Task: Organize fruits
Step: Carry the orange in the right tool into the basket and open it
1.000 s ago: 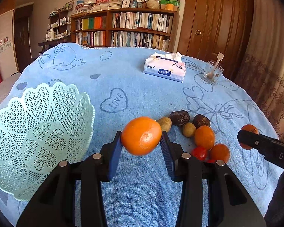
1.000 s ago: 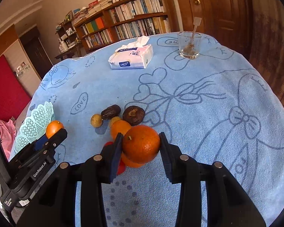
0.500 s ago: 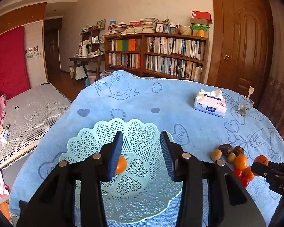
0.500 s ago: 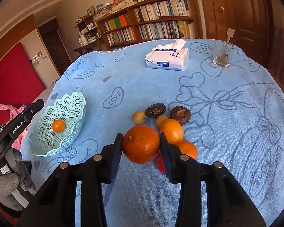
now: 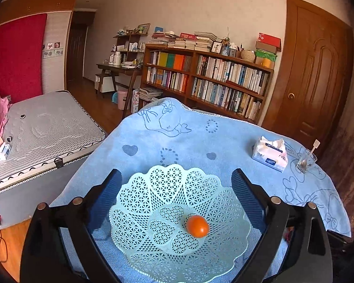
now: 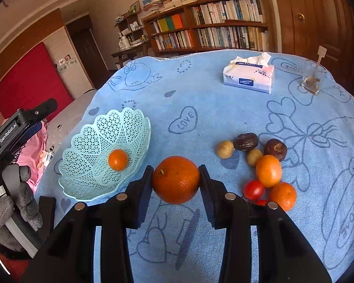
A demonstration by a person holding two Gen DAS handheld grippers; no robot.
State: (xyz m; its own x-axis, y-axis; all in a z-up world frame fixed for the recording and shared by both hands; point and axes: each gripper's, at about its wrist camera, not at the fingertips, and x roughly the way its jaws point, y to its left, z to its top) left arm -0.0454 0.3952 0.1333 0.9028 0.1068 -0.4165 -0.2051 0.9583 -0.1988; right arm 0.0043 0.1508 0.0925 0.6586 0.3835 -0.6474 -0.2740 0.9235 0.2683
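Right tool [image 6: 176, 181]: clamped on a large round orange with a short stem nub [image 6: 176, 179], one blue ribbed pad on each side at its widest part; the fruit hangs above the blue cartoon-print towel covering the worktop [image 6: 224, 108], near the basket.
Left tool [image 5: 177, 195]: jaws wide apart and empty, hovering over the basket; a grey-gloved hand [image 6: 10, 202] holds it.
Basket: pale green lattice plastic bowl with scalloped rim [image 6: 139, 118], resting on the towel; one small smooth orange fruit [image 5: 197, 226] lies near its centre.
Fruit not yet sorted: two smaller oranges [image 6: 268, 170], a red cherry tomato [image 6: 253, 189], two wrinkled dark brown fruits [image 6: 245, 141] and two small tan round fruits [image 6: 224, 149], clustered on the towel well apart from the basket.
Handling, large orange: looks firm and fairly heavy, with dimpled peel that should grip; the hold across its middle seems right, since off-centre it would likely roll out.
Handling, tomato: probably soft and slick, so only a light squeeze.
Handling, basket: appears light and thin, likely to slide or tip if nudged at the rim.
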